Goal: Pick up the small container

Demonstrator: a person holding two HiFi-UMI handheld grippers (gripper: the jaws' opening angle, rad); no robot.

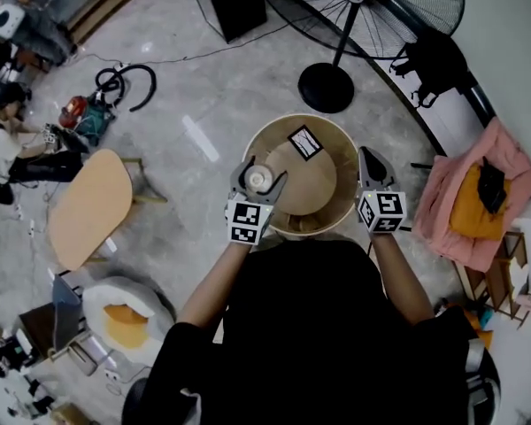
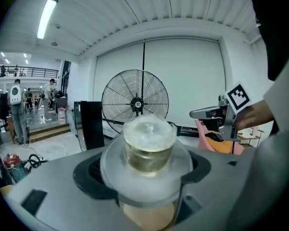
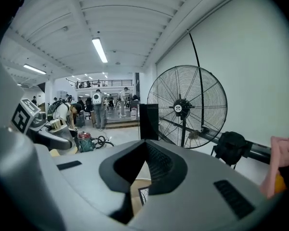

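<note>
The small container [image 1: 257,179] is a clear little jar with a pale lid. My left gripper [image 1: 258,184] is shut on it, held above the left side of the round wooden table [image 1: 334,216]. In the left gripper view the container [image 2: 149,146] fills the middle, clamped between the jaws of the left gripper [image 2: 149,170], with yellowish contents showing through. My right gripper [image 1: 373,165] hovers at the table's right edge, shut with nothing in it. In the right gripper view the right gripper [image 3: 145,144] has its jaws together, and the left gripper [image 3: 52,133] shows at the left.
A black-and-white marker card [image 1: 304,142] lies on the table top. A big standing fan [image 1: 327,87] is beyond the table. A chair draped in pink cloth [image 1: 478,193] stands to the right, and a low wooden table [image 1: 88,206] to the left.
</note>
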